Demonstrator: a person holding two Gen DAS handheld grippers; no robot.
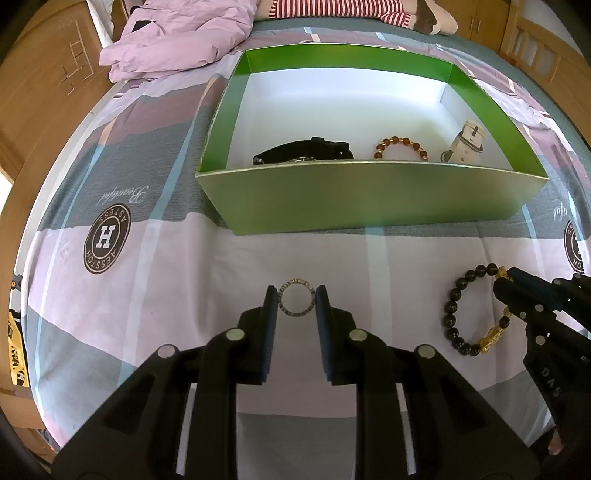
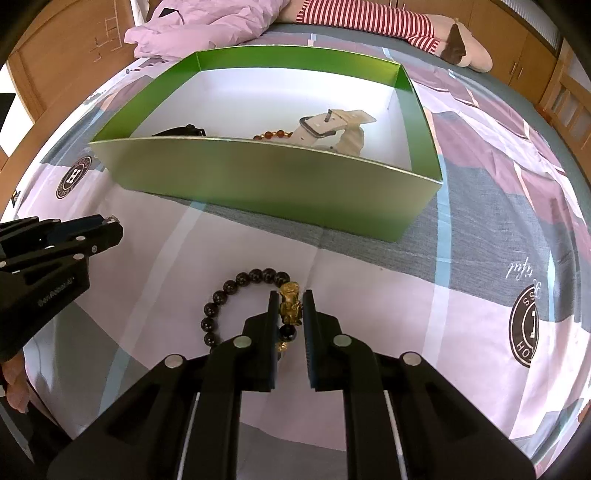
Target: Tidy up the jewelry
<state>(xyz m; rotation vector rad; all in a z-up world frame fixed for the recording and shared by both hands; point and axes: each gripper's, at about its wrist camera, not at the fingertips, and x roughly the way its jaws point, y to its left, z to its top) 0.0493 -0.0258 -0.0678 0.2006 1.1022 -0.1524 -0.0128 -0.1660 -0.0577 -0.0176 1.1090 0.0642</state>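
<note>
A green box [image 1: 369, 199] with a white inside stands on the bed and holds a black strap [image 1: 303, 150], a brown bead bracelet [image 1: 400, 146] and a white watch strap [image 1: 466, 142]. My left gripper [image 1: 297, 295] is shut on a thin silver ring [image 1: 297, 302], one pad on each side of it. My right gripper [image 2: 291, 299] is shut on the gold charm [image 2: 290, 303] of a black bead bracelet [image 2: 229, 291] that lies on the bedsheet. The box [image 2: 280, 177] is in front of both grippers.
A patterned pink and grey bedsheet [image 1: 166, 295] covers the bed. A lilac jacket [image 1: 184, 33] and a striped plush toy [image 2: 369, 22] lie behind the box. Wooden bed rails and cabinets surround the bed.
</note>
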